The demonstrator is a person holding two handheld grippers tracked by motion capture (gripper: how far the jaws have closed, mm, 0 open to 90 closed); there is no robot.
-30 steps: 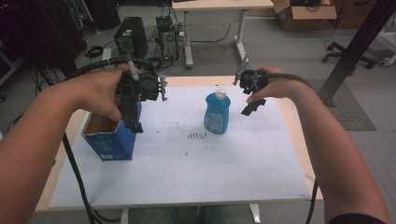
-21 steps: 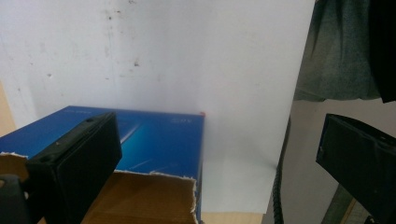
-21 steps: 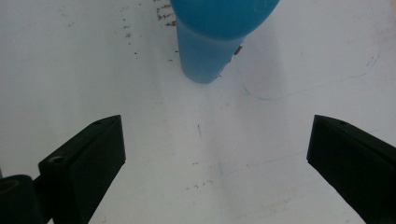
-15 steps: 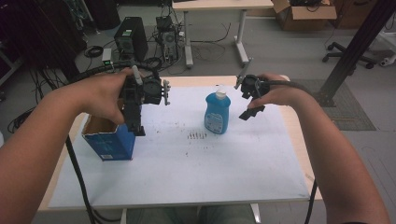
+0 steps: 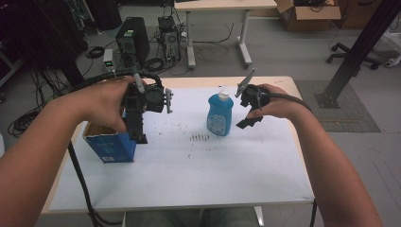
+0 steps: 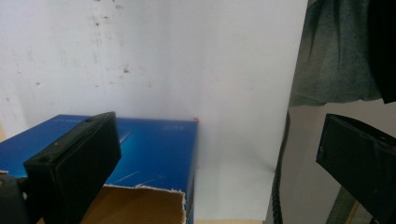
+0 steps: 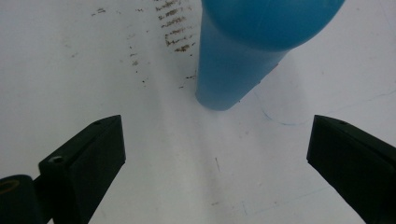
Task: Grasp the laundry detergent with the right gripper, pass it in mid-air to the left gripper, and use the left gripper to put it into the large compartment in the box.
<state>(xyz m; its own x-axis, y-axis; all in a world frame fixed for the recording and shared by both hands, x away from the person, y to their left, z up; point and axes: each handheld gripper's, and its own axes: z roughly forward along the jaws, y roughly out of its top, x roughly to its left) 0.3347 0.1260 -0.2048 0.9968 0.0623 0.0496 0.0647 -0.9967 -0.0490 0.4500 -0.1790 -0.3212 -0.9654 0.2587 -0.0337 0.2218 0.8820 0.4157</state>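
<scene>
Hovering wide open, empty: left claw over box edge, right claw beside bottle.

Both grippers are black, boxy tools. The left gripper carries a round black housing with a small grey bracket on its side and a grey stub on top; a thick black ribbed cable trails from it. The right gripper is smaller, with a thin grey plate rising from its top and a smooth black cable running back along the forearm. The fingers are flat, matte black blocks with squared ends, each with a small round hole near the base. Both forearms are bare, with no sleeves in sight.
</scene>
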